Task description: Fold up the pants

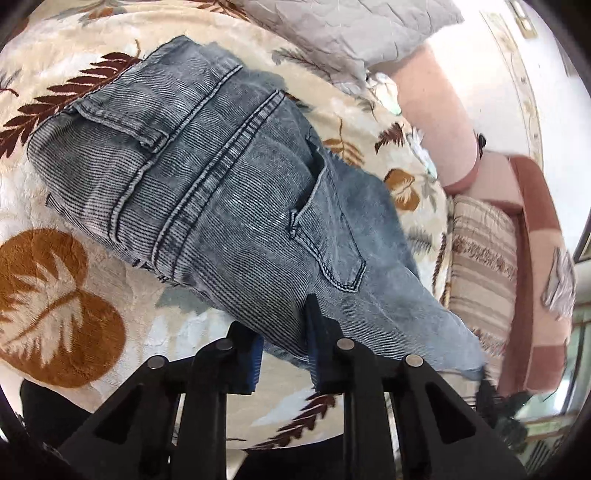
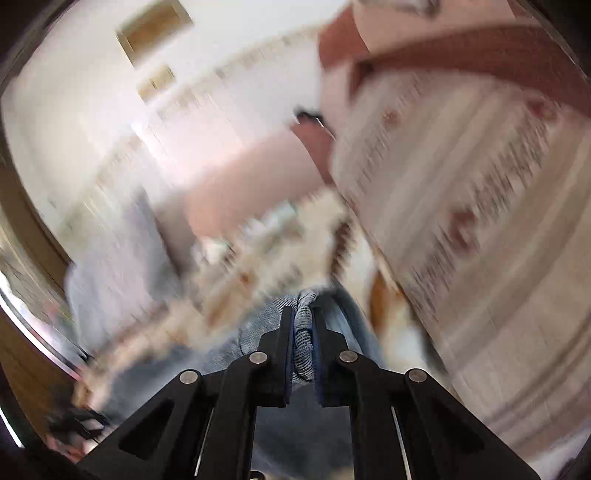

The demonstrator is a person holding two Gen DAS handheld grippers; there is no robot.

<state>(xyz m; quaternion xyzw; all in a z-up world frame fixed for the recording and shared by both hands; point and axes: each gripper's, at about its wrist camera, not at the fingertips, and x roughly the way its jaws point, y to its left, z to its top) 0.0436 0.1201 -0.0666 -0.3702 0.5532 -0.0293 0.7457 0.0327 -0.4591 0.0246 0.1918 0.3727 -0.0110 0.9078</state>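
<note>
A pair of washed-blue jeans (image 1: 207, 177) lies across a leaf-print blanket (image 1: 62, 295) on a bed, its seat and back pockets facing up, as a person begins folding them with a hand-held gripper in each hand. The left gripper (image 1: 284, 354) sits over the near edge of the denim with its blue pads either side of the cloth; a gap shows between them and the fabric there looks flat, so it appears to straddle the edge and not to pinch it hard. The right gripper (image 2: 303, 347) is clenched on a bunched wad of denim (image 2: 304, 332), the cloth squeezed between its pads, and the heavy blur in the right wrist view suggests it is swinging quickly. A grey quilted cover (image 1: 343, 33) lies at the far edge of the bed, with a striped cushion (image 1: 480, 258) against the pink-and-brown headboard (image 1: 532, 229) to the right.

The main risk is uneven handling. If the left pads have no firm hold while the right hand pulls fast, the near edge may slide free and the fold would land crooked or drag the whole garment across the blanket. The right grip holds a crumpled wad, not a flat hem, so it could carry a twist into the fold or let layers slip out midway. The plush blanket may also catch the denim, bunching the lower layer.
</note>
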